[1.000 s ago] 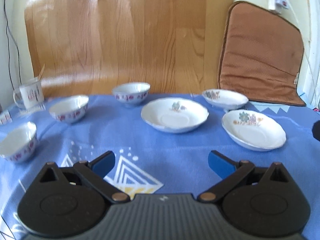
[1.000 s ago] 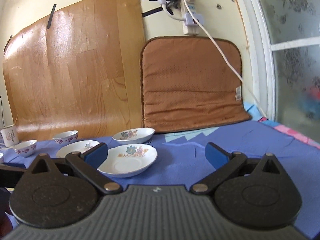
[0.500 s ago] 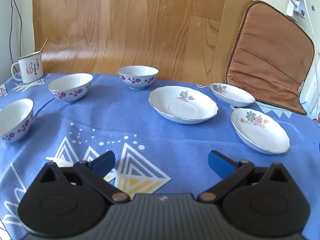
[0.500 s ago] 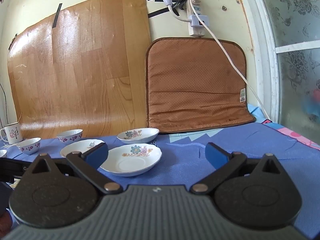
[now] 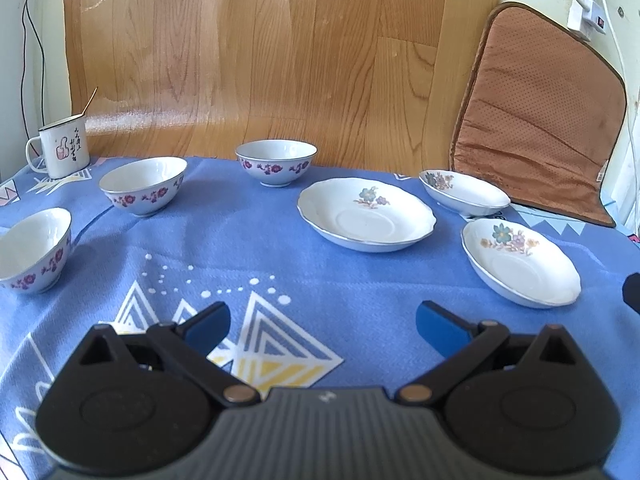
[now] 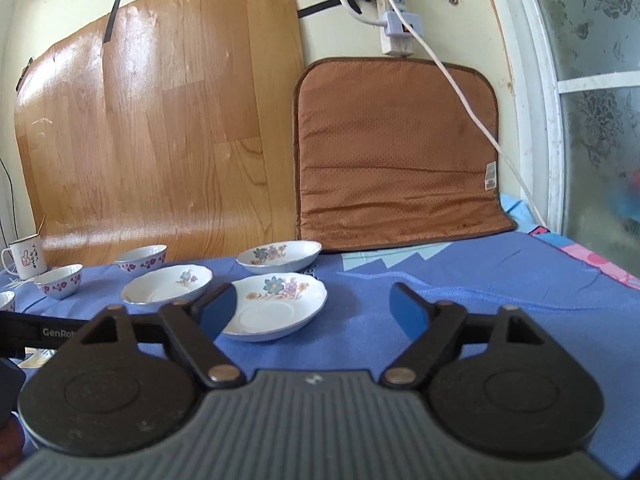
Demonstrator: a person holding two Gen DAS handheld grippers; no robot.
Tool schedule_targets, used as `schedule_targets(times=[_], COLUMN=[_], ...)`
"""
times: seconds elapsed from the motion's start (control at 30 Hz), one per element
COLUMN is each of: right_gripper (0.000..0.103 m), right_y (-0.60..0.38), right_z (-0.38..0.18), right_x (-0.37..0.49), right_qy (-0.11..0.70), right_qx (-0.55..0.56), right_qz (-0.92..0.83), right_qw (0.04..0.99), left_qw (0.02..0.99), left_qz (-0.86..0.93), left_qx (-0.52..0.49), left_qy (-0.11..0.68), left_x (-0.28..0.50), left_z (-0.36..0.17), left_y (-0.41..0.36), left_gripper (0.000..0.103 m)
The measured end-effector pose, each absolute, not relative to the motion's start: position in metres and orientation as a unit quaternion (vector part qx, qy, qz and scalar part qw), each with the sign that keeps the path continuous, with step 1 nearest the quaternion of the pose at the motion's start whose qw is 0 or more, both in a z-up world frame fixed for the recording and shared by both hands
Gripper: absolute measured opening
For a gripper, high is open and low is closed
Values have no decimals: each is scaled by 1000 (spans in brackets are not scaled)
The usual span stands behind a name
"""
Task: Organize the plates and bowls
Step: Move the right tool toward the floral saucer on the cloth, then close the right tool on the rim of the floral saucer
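— What can't you make out from here?

— The near-left bowl [image 5: 34, 250] is cut off by the edge of the left view, and the right gripper's [image 6: 310, 310] left finger [image 6: 218, 312] hides the near-left rim of the nearest plate [image 6: 276, 306]. At the right edge of the left view there's a dark shape I can't identify.

— And room to move?

— Plenty. The blue cloth [image 5: 260, 248] lies bare between the left gripper [image 5: 322, 326] and the dishes, and the right half of the table, toward the window [image 6: 592, 92], is bare too.

— The dishes?

— All upright, mouths up. Three bowls curve along the left toward the mug [image 5: 62, 150]; the far bowl [image 5: 276, 162] stands near the wooden board [image 5: 260, 56]. Three plates lie to the right, apart from one another, the farthest plate [image 5: 464, 192] near the brown cushion [image 5: 536, 120].

— The fingers?

— Left gripper's spread wide, nothing between them. The right's have just been closing, yet stand apart, gripping nothing.
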State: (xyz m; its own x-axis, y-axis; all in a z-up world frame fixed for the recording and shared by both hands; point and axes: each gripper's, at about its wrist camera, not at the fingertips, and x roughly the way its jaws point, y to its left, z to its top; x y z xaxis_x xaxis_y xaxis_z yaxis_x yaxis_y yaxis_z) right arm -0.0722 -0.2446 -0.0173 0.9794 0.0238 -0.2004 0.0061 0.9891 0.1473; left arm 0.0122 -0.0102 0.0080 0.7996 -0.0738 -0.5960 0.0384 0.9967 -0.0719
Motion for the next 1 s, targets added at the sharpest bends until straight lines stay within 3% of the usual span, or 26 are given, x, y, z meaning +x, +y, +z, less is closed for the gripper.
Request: schedule_targets(times=[0.3,0.77,1.0], right_gripper=[50,49,49], right_y=[-250,-253,-278], right_z=[-20,-21,-5], right_x=[-64,-60,-28], right_qy=[135,151,201], right_qx=[98,114,145], right_qz=[16,12,19], right_qw=[986,982,969], left_qw=[949,949,944], left_qz=[-34,-35,-64], left_qx=[-25,-27,-48], left_qy=[312,313,321], left_x=[11,12,16], left_z=[8,8,10], left_y=[-11,-11,-8], left_gripper=[99,99,95])
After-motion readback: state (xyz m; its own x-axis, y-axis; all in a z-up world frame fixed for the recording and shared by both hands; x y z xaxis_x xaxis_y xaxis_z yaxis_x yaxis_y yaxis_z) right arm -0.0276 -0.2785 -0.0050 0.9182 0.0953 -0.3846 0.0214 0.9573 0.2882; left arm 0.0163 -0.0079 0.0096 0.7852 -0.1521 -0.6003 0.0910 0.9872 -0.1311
